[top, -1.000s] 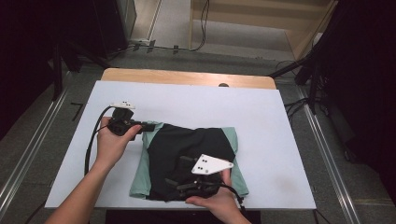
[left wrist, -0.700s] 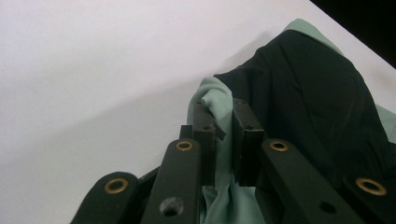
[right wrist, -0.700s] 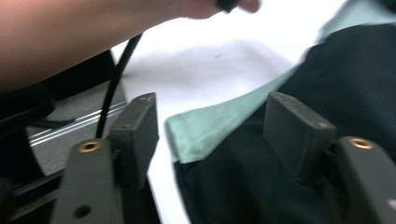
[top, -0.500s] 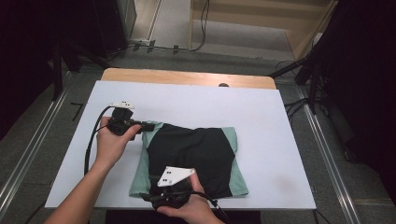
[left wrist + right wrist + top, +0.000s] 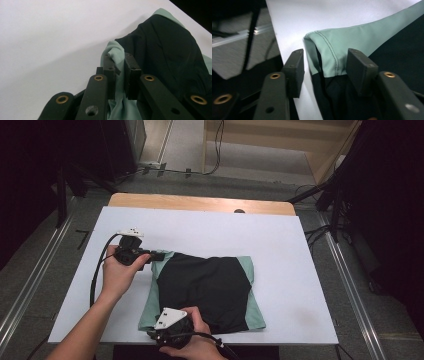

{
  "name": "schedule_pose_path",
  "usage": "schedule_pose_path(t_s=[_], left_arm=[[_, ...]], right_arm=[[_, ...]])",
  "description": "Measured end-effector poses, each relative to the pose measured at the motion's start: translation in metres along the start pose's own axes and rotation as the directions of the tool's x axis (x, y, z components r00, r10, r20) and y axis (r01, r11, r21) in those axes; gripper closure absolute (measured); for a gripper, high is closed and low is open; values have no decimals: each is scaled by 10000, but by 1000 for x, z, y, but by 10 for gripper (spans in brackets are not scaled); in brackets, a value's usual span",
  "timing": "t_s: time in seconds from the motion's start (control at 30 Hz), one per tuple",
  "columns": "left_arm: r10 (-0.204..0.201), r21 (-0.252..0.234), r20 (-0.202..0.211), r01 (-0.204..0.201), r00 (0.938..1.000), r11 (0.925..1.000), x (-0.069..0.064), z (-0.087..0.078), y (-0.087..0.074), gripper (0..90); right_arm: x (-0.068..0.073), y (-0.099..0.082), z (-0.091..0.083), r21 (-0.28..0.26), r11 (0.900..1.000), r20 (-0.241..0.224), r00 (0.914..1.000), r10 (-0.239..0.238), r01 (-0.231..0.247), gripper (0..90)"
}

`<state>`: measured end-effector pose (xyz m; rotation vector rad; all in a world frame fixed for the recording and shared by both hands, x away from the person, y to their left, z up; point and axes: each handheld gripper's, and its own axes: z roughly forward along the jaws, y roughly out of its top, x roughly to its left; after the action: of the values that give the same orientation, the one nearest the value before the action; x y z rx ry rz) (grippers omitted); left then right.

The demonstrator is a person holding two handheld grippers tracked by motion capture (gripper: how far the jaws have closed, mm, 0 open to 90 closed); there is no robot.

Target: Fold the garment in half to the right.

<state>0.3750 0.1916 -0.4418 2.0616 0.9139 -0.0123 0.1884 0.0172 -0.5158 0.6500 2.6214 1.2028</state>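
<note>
Folded black-and-green garment (image 5: 207, 290) at lower centre of frame on white table (image 5: 300, 250). Left gripper (image 5: 155, 256) clamped on its upper-left green corner, likely anchoring it. Right gripper (image 5: 156, 336) at lower-left corner; jaws just been closing, hem between them, left pad not yet touching.

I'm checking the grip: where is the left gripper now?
In the high view, the left gripper sits left of centre, clamped on the garment's far-left green corner.
</note>
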Motion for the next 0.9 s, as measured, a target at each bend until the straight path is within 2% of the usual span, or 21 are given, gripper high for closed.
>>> schedule_pose_path(t_s=[0.07, 0.17, 0.27, 0.33, 0.5, 0.63, 0.77, 0.9], left_arm=[[-33, -3, -20, 33, 10000, 10000, 1, 0, 0, 819], [-45, -33, -25, 45, 10000, 10000, 1, 0, -1, 819], [-63, -58, -47, 63, 10000, 10000, 0, 1, -1, 819], [-38, -41, -58, 37, 10000, 10000, 1, 0, -1, 819], [-116, -184, -146, 113, 9998, 9998, 2, -2, -1, 819], [-168, -270, -275, 160, 9995, 9995, 1, -5, 1, 819], [-353, -592, -480, 325, 9982, 9977, 3, -12, 2, 819], [-324, -665, -906, 264, 9954, 9974, 0, -21, 5, 819]], right_arm=[[3, -1, 1, 10, 9986, 583, 9969, -533, 533, 586], [3, -1, 0, 38, 9985, 989, 9936, -554, 553, 759], [-2, -2, -1, -113, 9998, 768, 9970, -135, 145, 801], [-4, -3, -3, -252, 9997, 641, 9979, -49, 65, 808], [-8, -7, -17, -1124, 9930, 425, 9982, 423, -373, 813], [-11, -4, -35, -1957, 9795, 310, 9980, 548, -477, 814], [-19, -1, -55, -2665, 9590, 134, 9945, 1042, -969, 816], [-26, -1, -70, -3166, 9424, 341, 9916, 1248, -1077, 817]])
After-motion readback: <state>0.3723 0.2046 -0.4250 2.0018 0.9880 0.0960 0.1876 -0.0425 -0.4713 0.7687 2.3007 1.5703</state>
